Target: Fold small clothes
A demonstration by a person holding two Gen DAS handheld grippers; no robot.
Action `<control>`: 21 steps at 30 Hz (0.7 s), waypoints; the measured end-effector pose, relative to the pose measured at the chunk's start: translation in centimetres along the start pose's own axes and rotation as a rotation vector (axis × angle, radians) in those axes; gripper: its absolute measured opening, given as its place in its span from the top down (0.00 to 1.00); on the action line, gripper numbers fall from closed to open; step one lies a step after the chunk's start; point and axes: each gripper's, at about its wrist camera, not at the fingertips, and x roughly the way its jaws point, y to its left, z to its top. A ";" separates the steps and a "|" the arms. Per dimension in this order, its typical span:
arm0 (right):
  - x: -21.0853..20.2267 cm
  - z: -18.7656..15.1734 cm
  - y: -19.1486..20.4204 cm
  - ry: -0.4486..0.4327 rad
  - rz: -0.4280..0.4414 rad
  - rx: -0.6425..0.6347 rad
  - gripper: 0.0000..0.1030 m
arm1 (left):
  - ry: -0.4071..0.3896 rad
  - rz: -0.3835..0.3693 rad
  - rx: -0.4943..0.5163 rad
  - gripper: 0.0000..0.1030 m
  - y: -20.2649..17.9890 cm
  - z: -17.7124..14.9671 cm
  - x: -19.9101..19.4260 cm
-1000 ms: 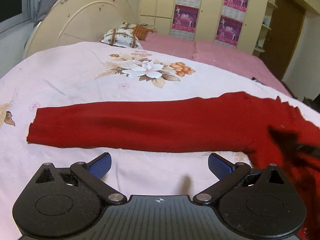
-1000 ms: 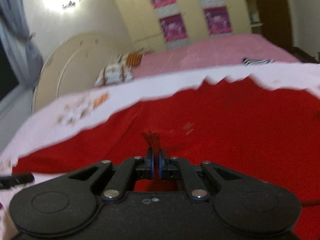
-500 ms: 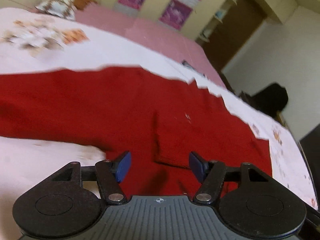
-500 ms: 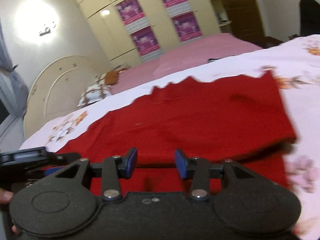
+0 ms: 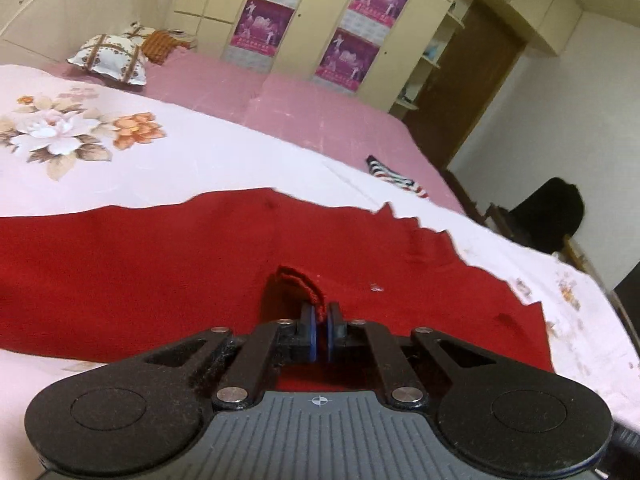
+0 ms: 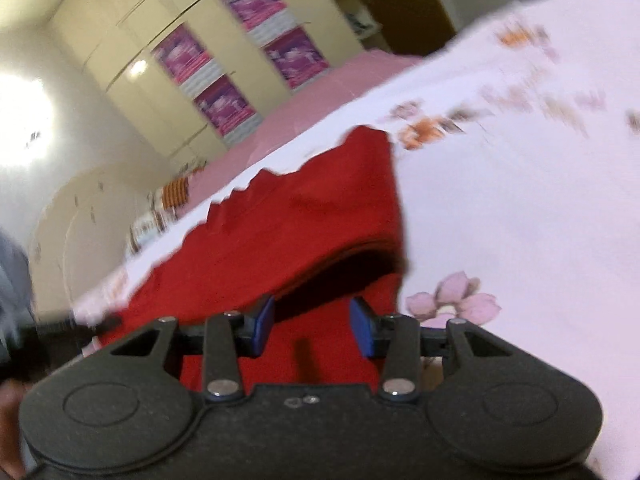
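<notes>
On the bed, over a pale pink floral bedsheet [image 5: 224, 160], a dark red knitted garment [image 5: 140, 272] lies spread flat, its far edge running across the left wrist view and its right end reaching near the sheet's side.

Left gripper [image 5: 320, 334]: blue pads together, clamped on a small raised pinch of the red knit at the near edge; the fabric puckers up into a ridge just ahead of the pads.

Right gripper [image 6: 312, 326]: pads apart, nothing pressed between them; red cloth lies below the gap. Right wrist view is blurred. A folded-over upper layer with a dark shadowed hollow beneath it sits just ahead of the pads.

Handling, judged: knit looks soft, limp and light, with no stiffness; it should drape and sag wherever unsupported. Surface appears grippy, not slick. A single pinch will likely bunch it, so take hold at edges or corners, one per gripper, catching both layers at the fold.
</notes>
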 end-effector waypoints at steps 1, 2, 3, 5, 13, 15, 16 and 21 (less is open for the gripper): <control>0.3 0.4 -1.0 0.002 0.027 0.065 0.57 | 0.006 0.009 -0.004 0.95 0.4 -0.1 0.1; 0.6 0.7 -2.0 0.006 0.049 0.118 0.57 | 0.010 0.016 -0.012 0.95 0.8 -0.2 0.1; 0.9 1.0 -2.9 0.011 0.076 0.170 0.57 | 0.015 0.020 -0.022 0.95 1.3 -0.4 0.2; 1.7 1.4 -4.0 0.027 0.126 0.244 0.55 | 0.021 0.028 -0.029 0.95 1.9 -0.7 0.3; 4.1 2.3 -7.4 0.025 0.246 0.527 0.81 | 0.006 0.044 -0.037 0.95 2.5 -1.3 -0.3; 3.8 2.7 -6.9 0.005 0.212 0.470 0.93 | -0.014 0.061 -0.021 0.95 2.2 -1.5 -0.7; 3.8 2.7 -6.7 0.012 0.180 0.429 0.93 | 0.005 0.076 -0.017 0.95 2.2 -1.9 -0.3; 4.4 2.8 -6.3 0.060 0.096 0.328 0.93 | 0.021 0.097 -0.014 0.95 2.3 -3.1 0.1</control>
